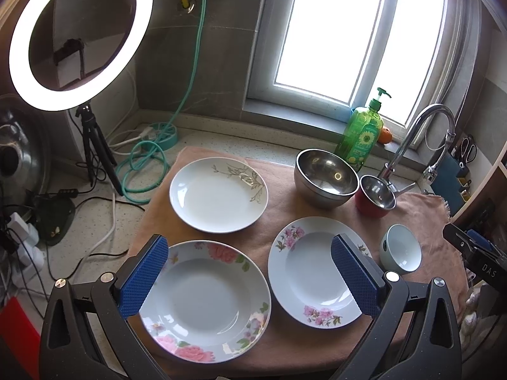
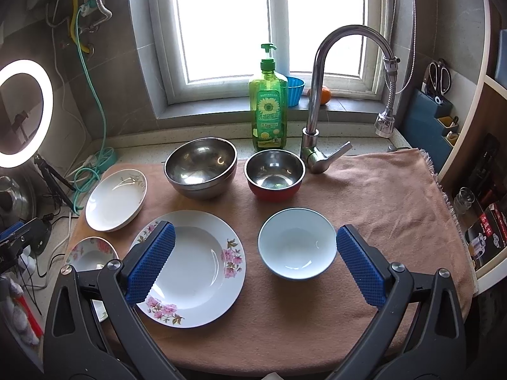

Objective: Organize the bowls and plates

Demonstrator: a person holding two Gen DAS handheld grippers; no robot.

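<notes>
On a tan towel (image 1: 279,196) lie three plates: a rose-patterned plate (image 1: 206,300) near left, a pink-blossom plate (image 1: 317,272) (image 2: 193,269) near middle, and a leaf-patterned plate (image 1: 218,194) (image 2: 115,199) behind. A large steel bowl (image 1: 326,177) (image 2: 201,166), a red-sided steel bowl (image 1: 377,196) (image 2: 274,174) and a white bowl (image 1: 401,251) (image 2: 296,243) stand there too. My left gripper (image 1: 250,272) is open and empty above the two near plates. My right gripper (image 2: 255,262) is open and empty, above the blossom plate and white bowl.
A green soap bottle (image 2: 267,104) and a faucet (image 2: 320,95) stand behind the bowls by the window. A ring light (image 1: 79,34) on a tripod, a green hose (image 1: 142,164) and cables lie at the left. A knife block with scissors (image 2: 437,95) and shelves stand at the right.
</notes>
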